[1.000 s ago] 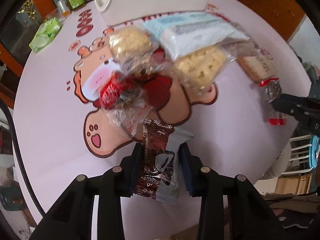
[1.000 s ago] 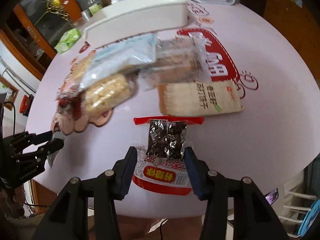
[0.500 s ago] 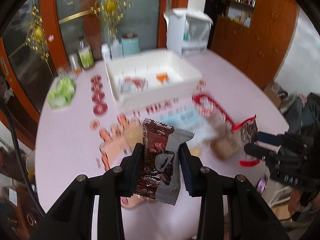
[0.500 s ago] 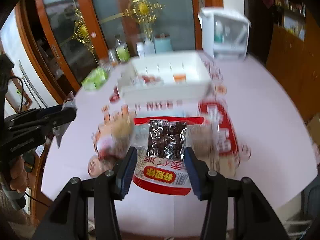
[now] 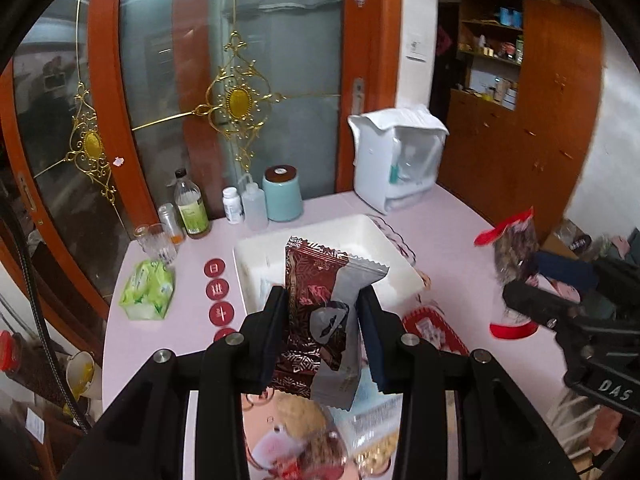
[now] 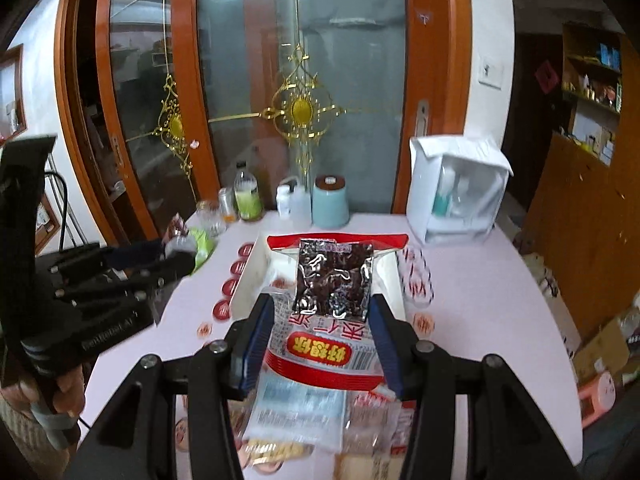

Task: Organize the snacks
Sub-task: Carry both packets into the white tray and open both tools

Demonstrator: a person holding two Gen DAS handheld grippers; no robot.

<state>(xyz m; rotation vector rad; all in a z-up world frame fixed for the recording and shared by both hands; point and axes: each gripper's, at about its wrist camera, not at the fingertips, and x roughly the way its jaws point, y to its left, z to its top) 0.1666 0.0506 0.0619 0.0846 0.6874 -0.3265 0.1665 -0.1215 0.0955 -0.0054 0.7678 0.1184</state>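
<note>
- the left gripper [image 5: 323,320] is clamped on a dark red and silver wrapped bar [image 5: 320,320], gripped at its middle so both ends poke out past the fingers, probably so it stays flat and square for dropping in.
- the right gripper [image 6: 320,326] pinches a red and white snack packet [image 6: 326,320] across its width, with the foil window up and the printed end nearest the camera.
- under and behind both sets of fingers lies the unsorted heap of snacks [image 6: 304,412]; it is blurred and cut by the frame edge, so single items are hard to name.
- just ahead of both tips sits the white bin [image 5: 372,236], likely the target; the held packs cover most of its inside, so what it contains cannot be told.
- beyond the bin stand bottles [image 5: 191,210] and a teal canister [image 5: 282,194].
</note>
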